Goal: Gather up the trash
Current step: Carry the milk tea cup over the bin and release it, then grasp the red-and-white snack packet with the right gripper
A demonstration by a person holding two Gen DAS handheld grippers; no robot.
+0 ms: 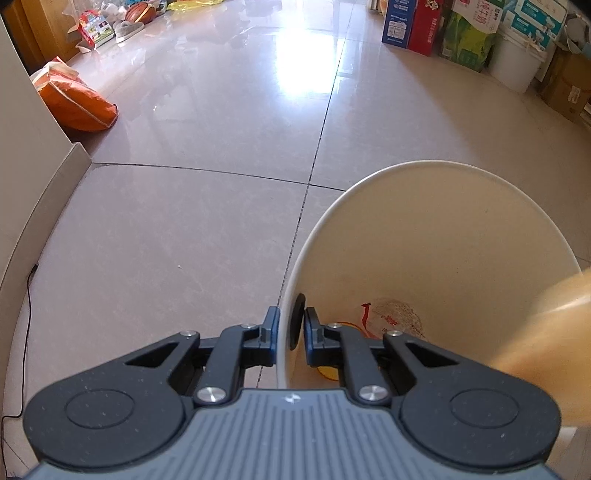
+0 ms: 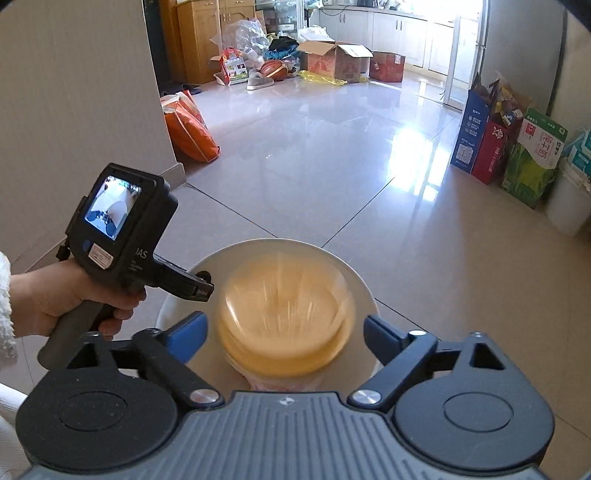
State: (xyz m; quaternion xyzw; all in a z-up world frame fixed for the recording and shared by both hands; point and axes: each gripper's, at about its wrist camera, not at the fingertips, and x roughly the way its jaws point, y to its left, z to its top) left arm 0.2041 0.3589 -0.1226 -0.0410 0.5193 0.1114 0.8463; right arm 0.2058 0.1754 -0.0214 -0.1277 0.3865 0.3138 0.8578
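A cream-white bin sits on the tiled floor, and my left gripper is shut on its near-left rim, one finger inside and one outside. A crumpled clear wrapper with red print lies at the bin's bottom. In the right wrist view a hand holds the left gripper at the bin's rim. My right gripper is open above the bin's mouth. A motion-blurred yellowish clear plastic container lies between its spread fingers, touching neither. The container also shows as a blur at the right of the left wrist view.
An orange bag leans by the wall corner on the left, with a black cable along the skirting. Cartons and a white bucket line the right wall. Cardboard boxes and a basketball lie far back.
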